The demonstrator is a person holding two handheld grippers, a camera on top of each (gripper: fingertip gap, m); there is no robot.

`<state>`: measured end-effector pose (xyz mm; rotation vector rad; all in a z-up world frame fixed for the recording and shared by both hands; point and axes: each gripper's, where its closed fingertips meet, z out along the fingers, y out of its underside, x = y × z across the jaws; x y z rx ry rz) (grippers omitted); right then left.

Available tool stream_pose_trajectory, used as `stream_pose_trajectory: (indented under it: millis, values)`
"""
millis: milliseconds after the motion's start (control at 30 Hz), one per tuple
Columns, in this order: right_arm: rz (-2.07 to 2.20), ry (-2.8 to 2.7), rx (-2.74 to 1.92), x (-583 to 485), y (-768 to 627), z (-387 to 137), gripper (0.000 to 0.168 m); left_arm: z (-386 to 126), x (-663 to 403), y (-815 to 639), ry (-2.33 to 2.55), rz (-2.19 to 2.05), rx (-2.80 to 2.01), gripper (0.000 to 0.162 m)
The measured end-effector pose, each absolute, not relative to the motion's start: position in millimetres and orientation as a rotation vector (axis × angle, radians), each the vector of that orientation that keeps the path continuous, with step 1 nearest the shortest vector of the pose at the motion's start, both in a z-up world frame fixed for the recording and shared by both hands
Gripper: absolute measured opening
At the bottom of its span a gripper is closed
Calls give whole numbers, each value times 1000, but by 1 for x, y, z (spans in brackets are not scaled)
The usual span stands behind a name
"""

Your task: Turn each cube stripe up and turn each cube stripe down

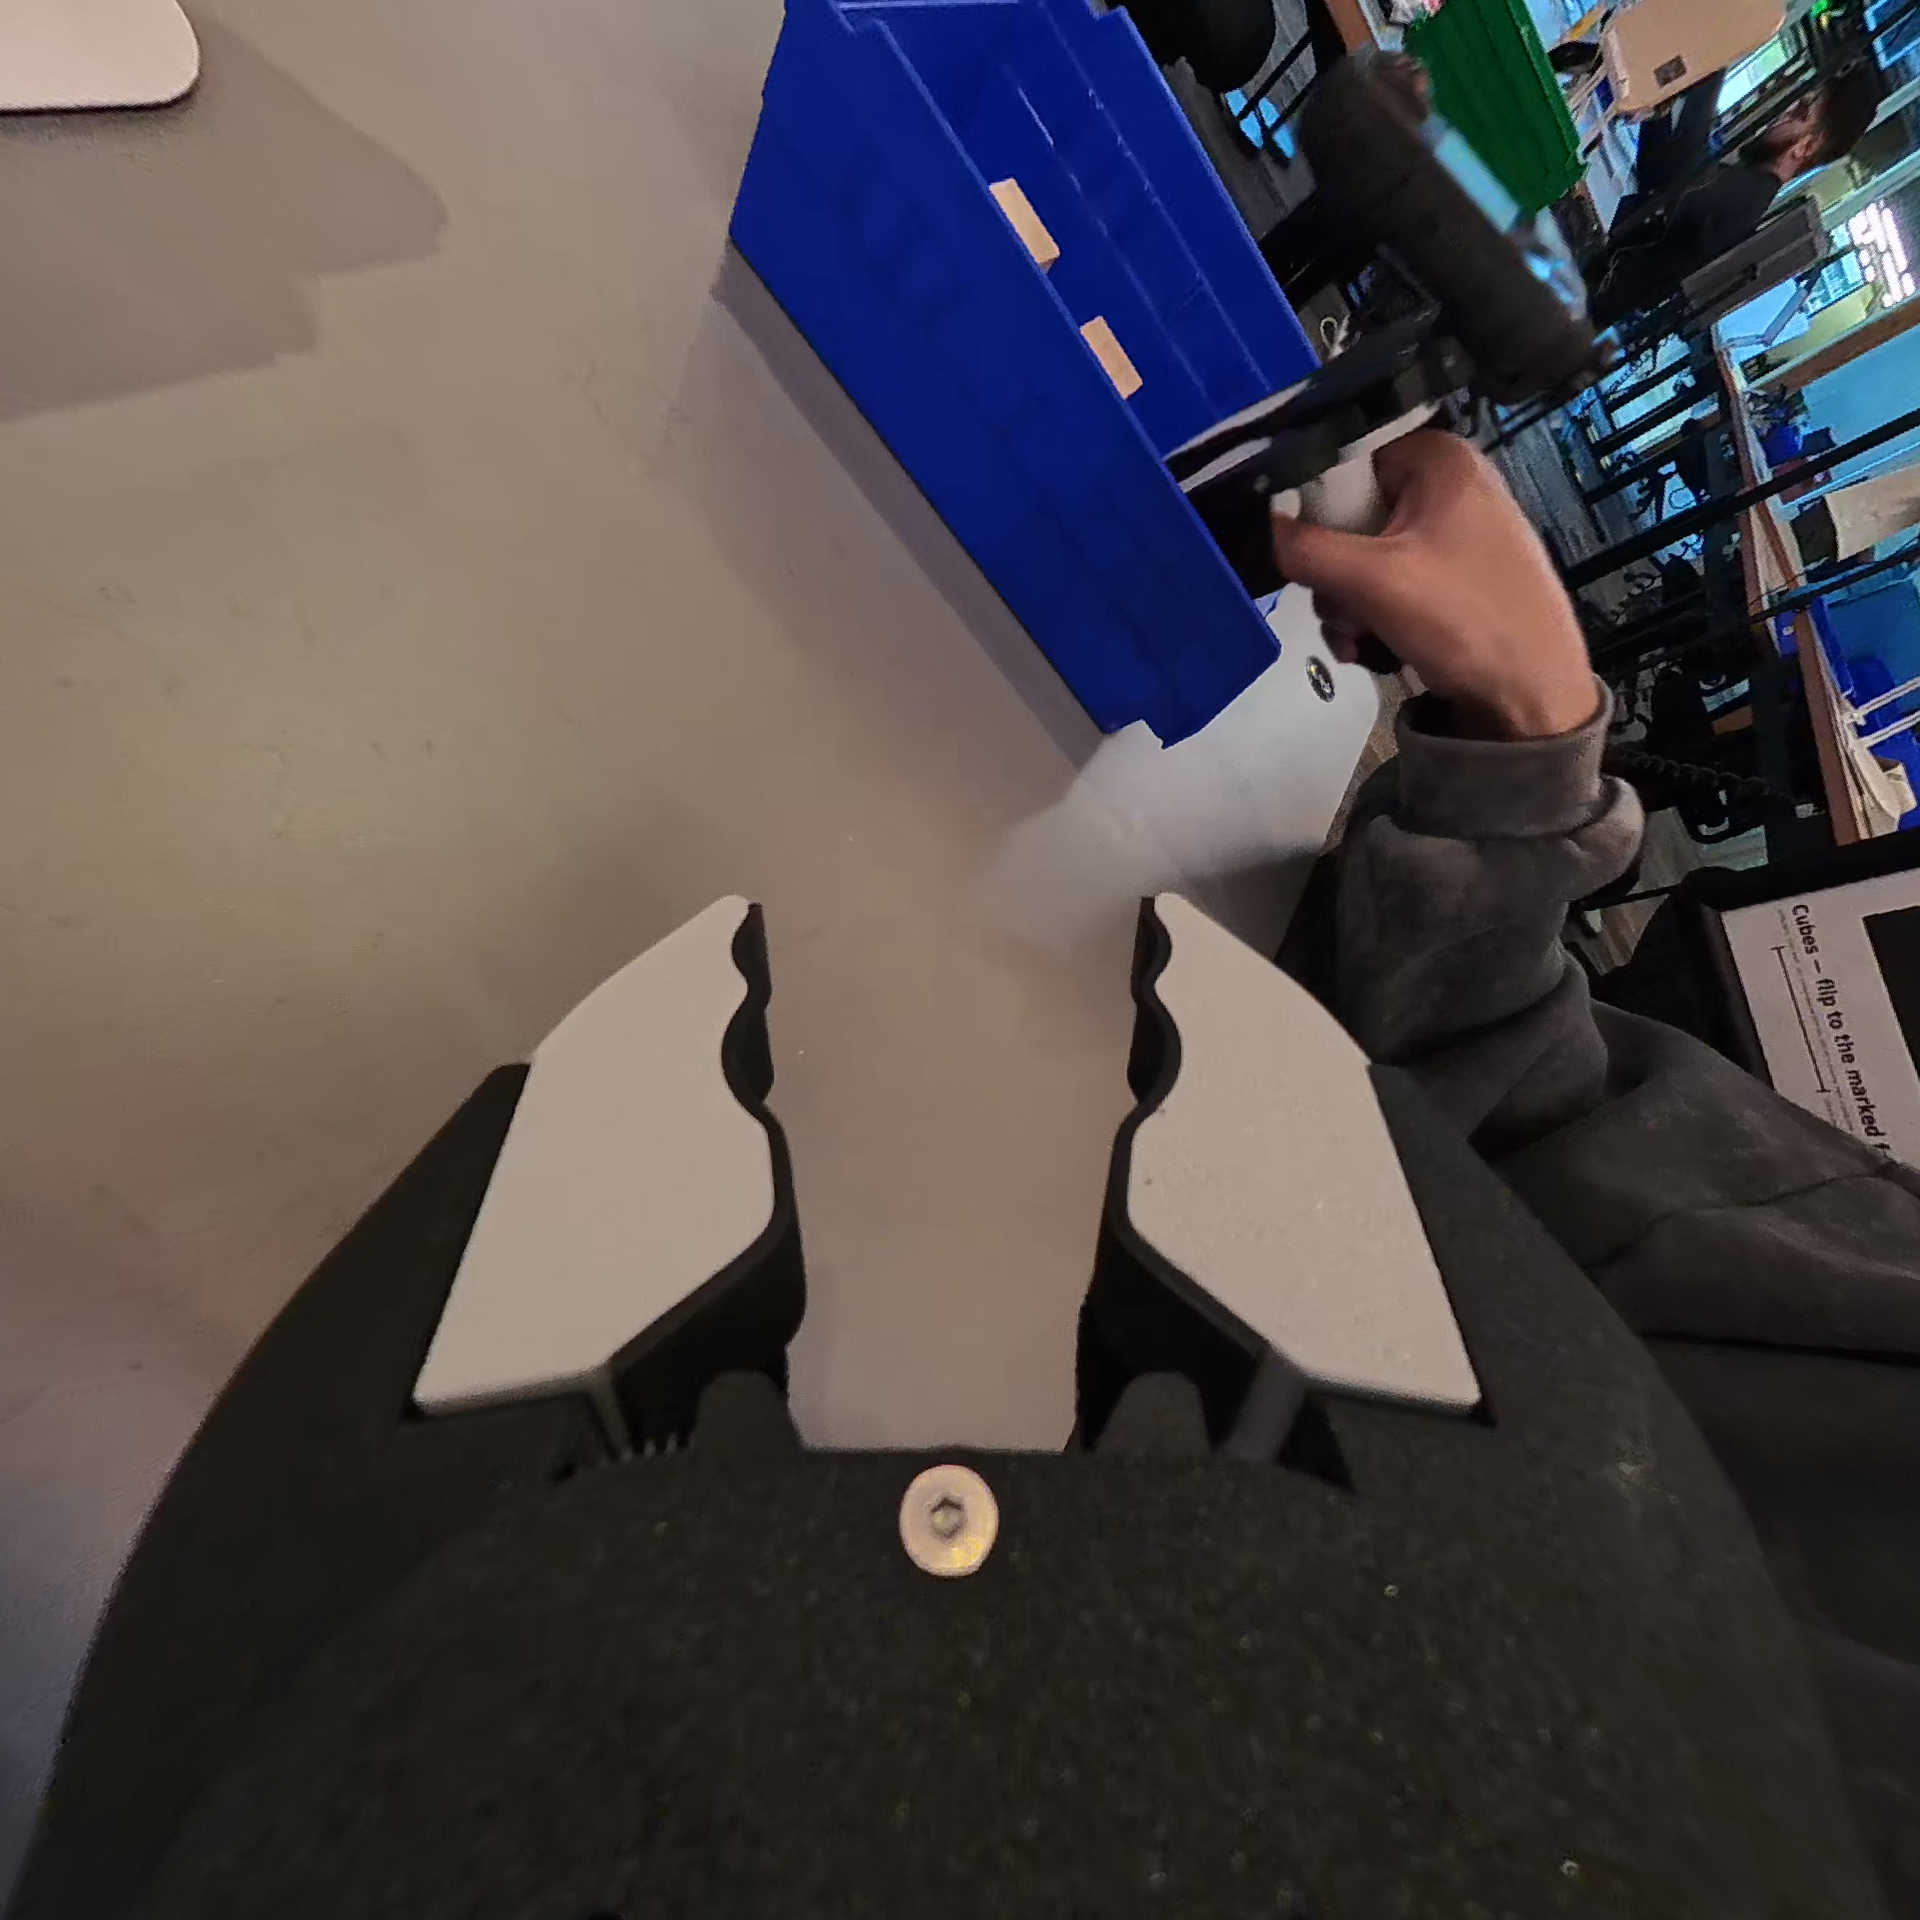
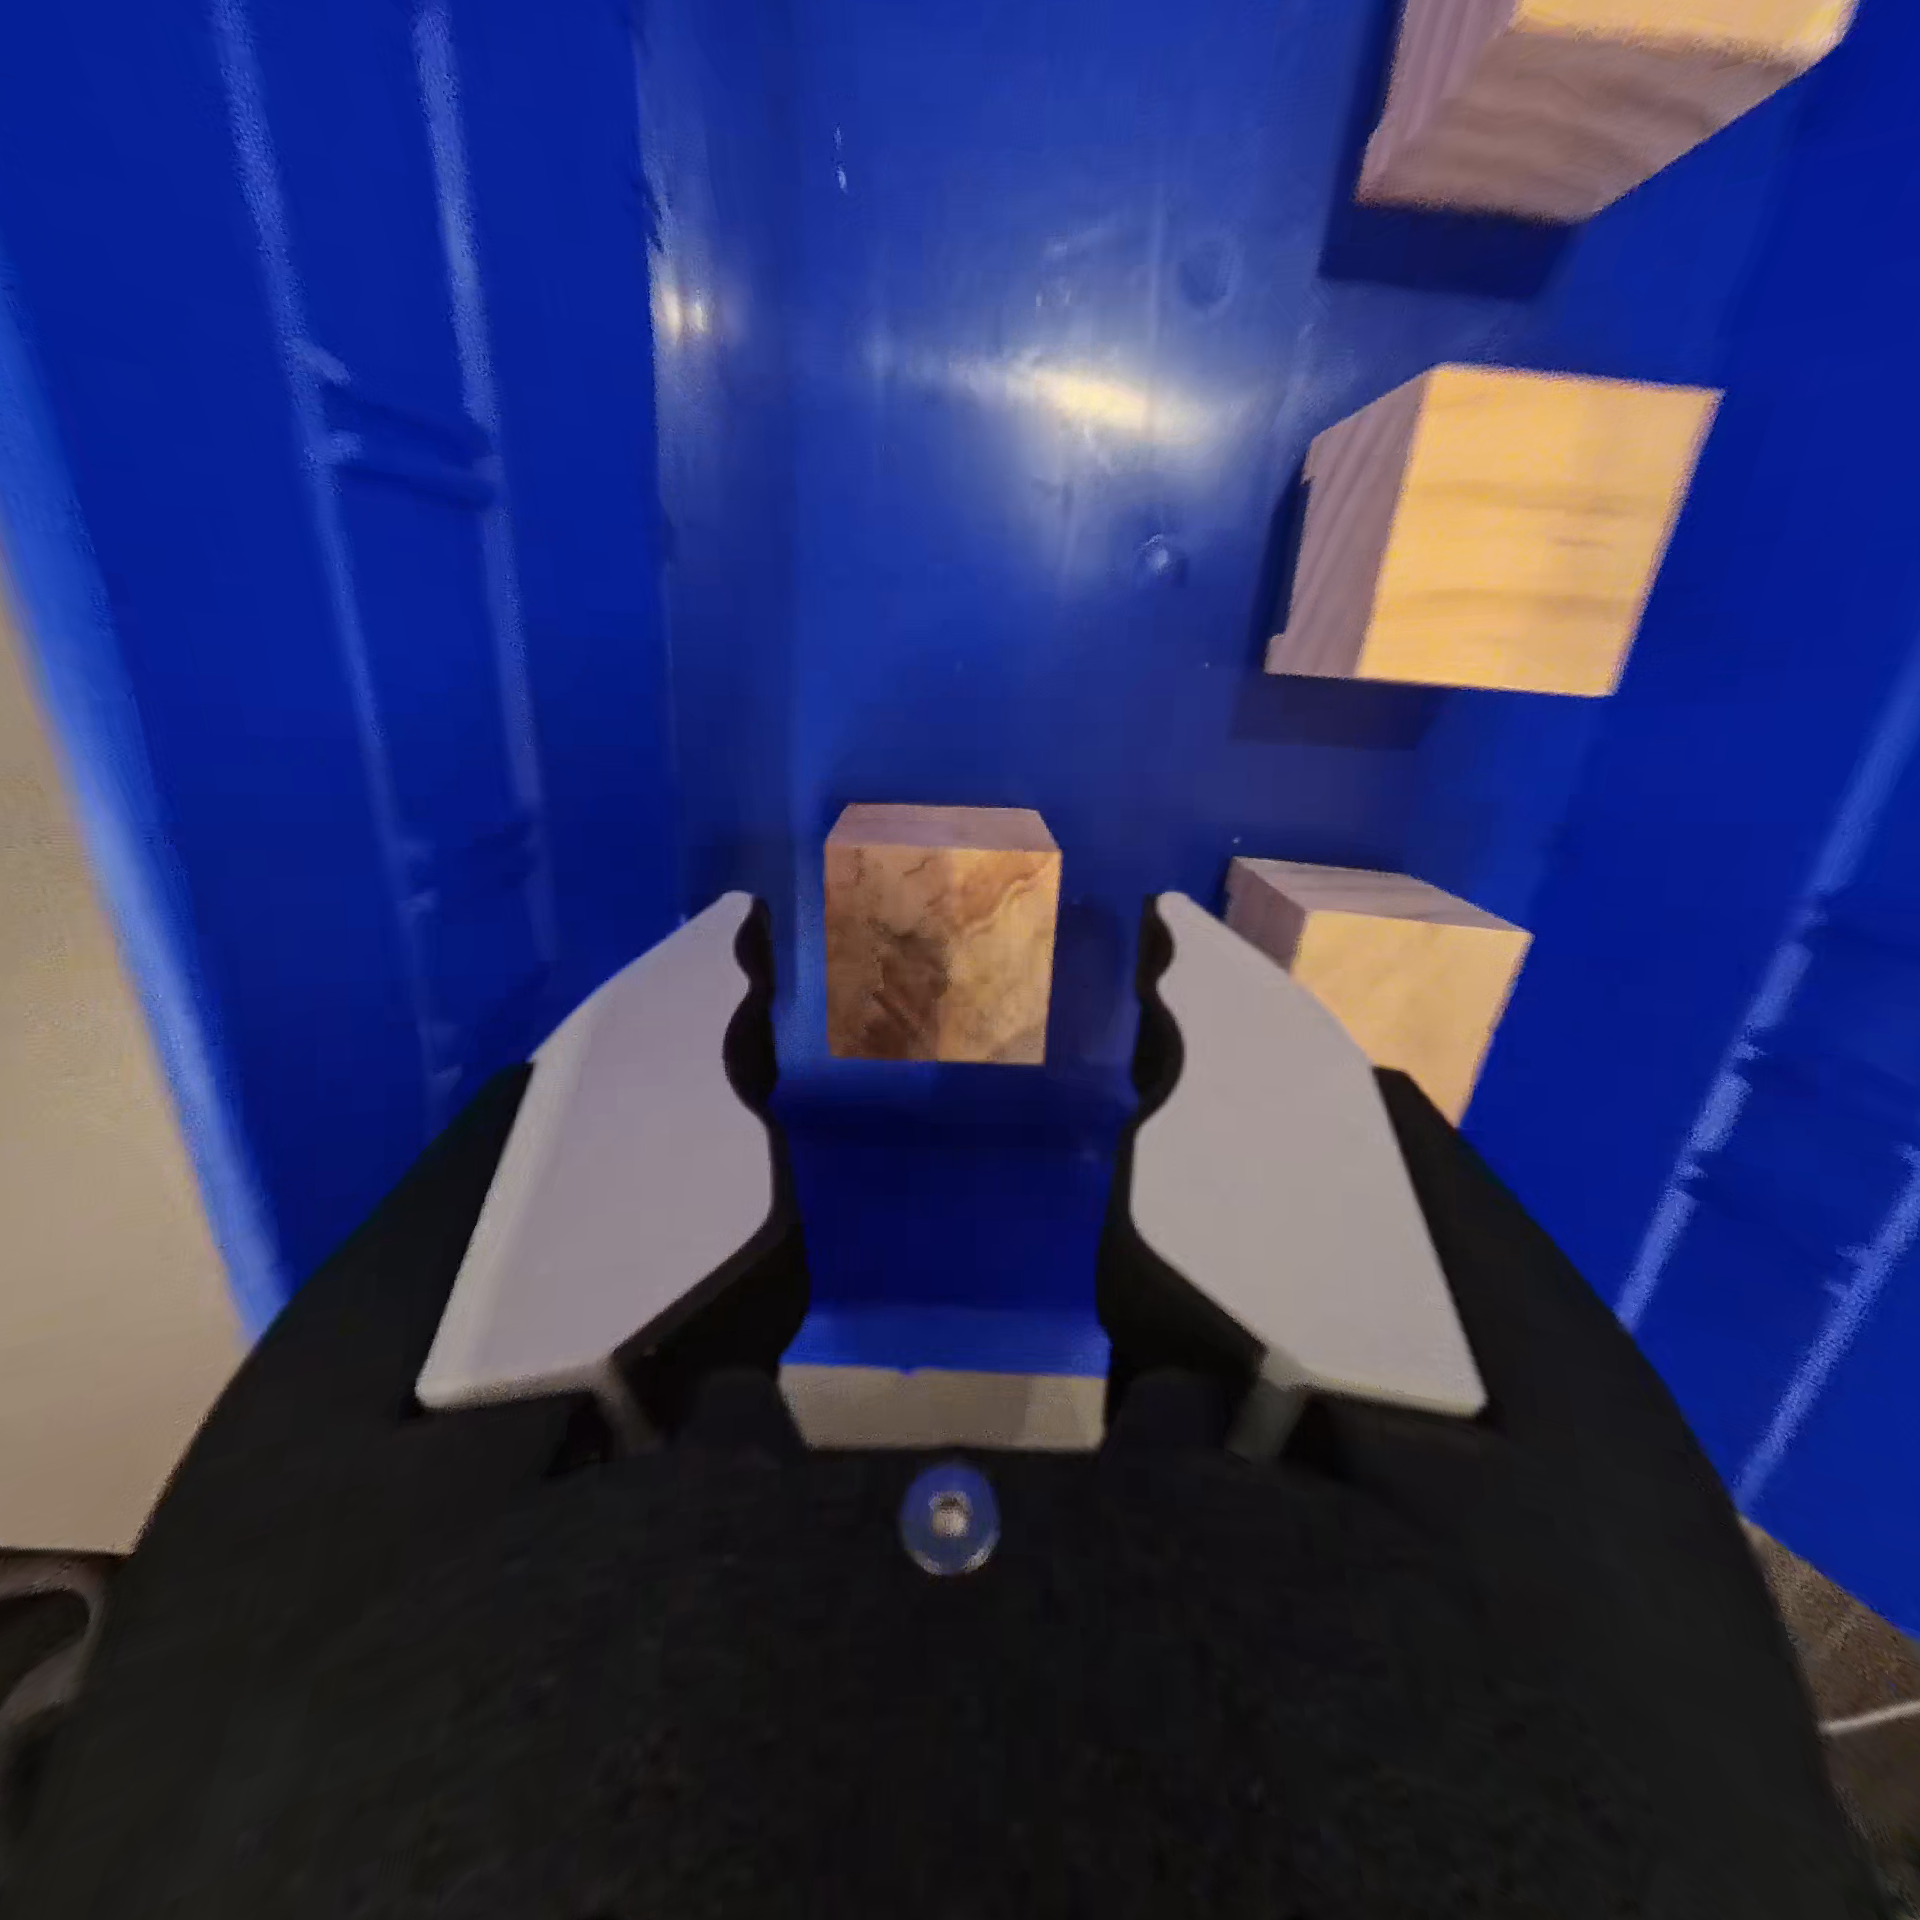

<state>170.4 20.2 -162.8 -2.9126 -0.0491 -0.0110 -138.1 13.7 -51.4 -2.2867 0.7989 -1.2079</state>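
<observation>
Right gripper point(image 2: 951, 977) hangs open, empty, over the dark-grained cube point(image 2: 940, 940) in the blue bin point(image 2: 416, 520); best straddle it squarely before closing.

The left gripper point(image 1: 951, 914) has its grey fingers point(image 1: 623, 1153) spread, holding nothing. The right gripper point(image 2: 951, 914) likewise gapes empty, gripped by a grey-sleeved hand point(image 1: 1455, 592).

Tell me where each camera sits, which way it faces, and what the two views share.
Left wrist view: rides the open left hand-held gripper, above the grey table; shows a hand and sleeve.
Right wrist view: rides the open right hand-held gripper, looking into the blue bin at wooden cubes.
Shared: the blue bin and cubes.
</observation>
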Motion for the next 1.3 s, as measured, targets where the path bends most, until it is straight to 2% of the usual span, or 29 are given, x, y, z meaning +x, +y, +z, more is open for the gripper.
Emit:
stream_pose_trajectory:
  millis: [67,267,367,400,567,700,733,967,1100,1300]
  values:
    - [-22,-63,-2814,171,25,-137,75,-49,-139,15,788,-1201,-2278,66]
    - [326,-344,-2071,94,45,1,71,-42,-143,14,794,-1196,-2264,66]
    - [533,-480,-1645,31,34,41,64,-39,-146,14,786,-1193,-2257,66]
    - [594,-511,-1570,13,30,41,58,-38,-146,14,784,-1192,-2254,66]
    - [871,-460,-1471,-55,33,2,70,-40,-142,9,813,-1174,-2257,66]
    - [801,-446,-1607,-67,48,-46,80,-49,-154,13,865,-1051,-2303,64]
    - [785,-460,-1608,-67,49,-51,77,-48,-164,19,854,-994,-2306,63]
    - [718,-486,-1581,-63,49,-62,74,-37,-339,118,402,-300,-2424,66]
    - [716,-529,-1584,-70,46,-64,74,-80,-420,167,132,-177,-2608,67]
    - [653,-560,-1653,-66,49,-75,70,-147,-454,205,-5,-98,-2829,67]
